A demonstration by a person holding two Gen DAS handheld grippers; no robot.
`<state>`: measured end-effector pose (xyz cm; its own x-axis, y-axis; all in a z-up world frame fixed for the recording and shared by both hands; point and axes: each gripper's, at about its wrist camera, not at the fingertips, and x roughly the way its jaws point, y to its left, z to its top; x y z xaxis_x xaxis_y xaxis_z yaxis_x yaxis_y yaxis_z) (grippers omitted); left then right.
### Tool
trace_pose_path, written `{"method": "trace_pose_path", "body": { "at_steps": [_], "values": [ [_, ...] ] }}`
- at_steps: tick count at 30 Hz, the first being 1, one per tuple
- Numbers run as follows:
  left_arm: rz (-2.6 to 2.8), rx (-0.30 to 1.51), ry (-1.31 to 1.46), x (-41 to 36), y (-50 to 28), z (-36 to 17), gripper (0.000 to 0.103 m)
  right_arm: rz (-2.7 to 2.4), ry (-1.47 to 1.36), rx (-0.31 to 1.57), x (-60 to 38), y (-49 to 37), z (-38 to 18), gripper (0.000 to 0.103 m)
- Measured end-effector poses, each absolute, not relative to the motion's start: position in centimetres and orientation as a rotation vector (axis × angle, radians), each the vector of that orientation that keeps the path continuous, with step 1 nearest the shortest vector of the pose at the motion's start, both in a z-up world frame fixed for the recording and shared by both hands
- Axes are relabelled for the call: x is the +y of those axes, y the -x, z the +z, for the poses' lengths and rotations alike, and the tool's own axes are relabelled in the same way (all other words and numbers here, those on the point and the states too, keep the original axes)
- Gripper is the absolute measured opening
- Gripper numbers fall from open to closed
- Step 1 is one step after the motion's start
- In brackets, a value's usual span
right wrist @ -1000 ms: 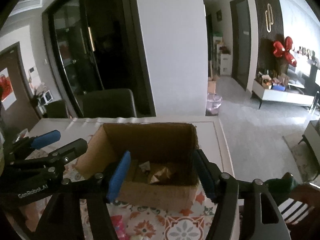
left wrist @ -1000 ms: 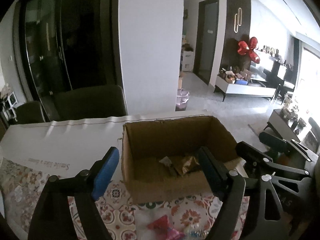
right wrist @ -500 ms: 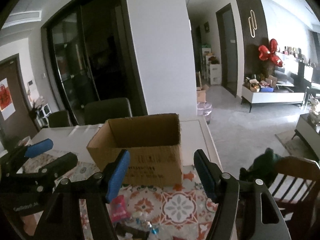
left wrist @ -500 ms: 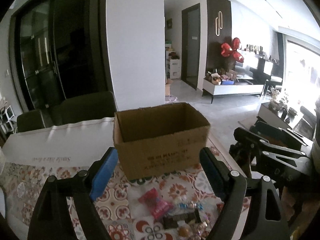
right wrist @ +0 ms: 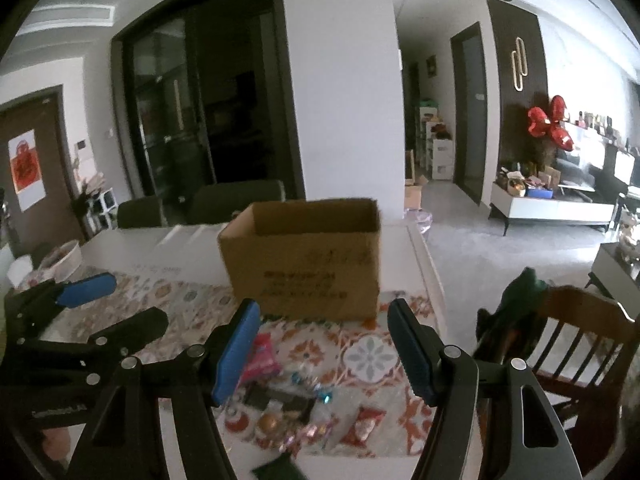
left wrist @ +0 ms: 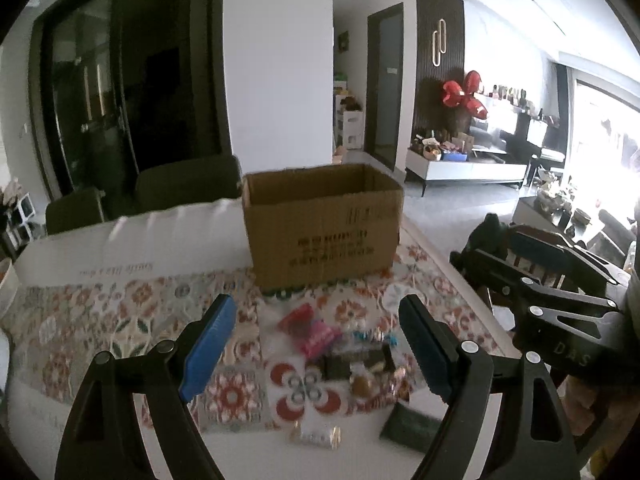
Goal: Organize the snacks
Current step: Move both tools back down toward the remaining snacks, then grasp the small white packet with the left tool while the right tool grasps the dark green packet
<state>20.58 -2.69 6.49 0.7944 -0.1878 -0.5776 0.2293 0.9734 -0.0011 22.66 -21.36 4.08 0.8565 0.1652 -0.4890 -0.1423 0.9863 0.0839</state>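
Small wrapped snacks [left wrist: 344,356] scattered on the patterned counter [left wrist: 120,320], just before the cardboard box [left wrist: 320,220]. Light, crinkly, probably slippery; best pinched across a wrapper's middle. Left claw [left wrist: 316,348] and right claw [right wrist: 324,344] both spread, empty.

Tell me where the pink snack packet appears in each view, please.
Left wrist: pink packet lies center, below the box, between the tongs.
Right wrist: it lies lower left of center, beside the left blue pad.
Shared landmark: the box.
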Motion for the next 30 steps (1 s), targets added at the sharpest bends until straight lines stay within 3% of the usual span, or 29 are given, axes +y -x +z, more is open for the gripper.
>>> {"method": "trace_pose_path", "body": {
  "at_steps": [9,11,30],
  "values": [
    [-0.182,0.602,-0.141,-2.0,-16.4,3.6,0.089,0.212,0.034,0.580,-19.4,-19.1,0.9,0.067],
    [-0.177,0.588,-0.165,-2.0,-15.5,3.1,0.089,0.216,0.042,0.601,-19.3,-18.4,0.0,0.075],
    [-0.187,0.624,-0.270,-2.2,-13.3,-3.5,0.089,0.234,0.144,0.713,-18.1,-15.5,-6.3,0.075]
  ]
}}
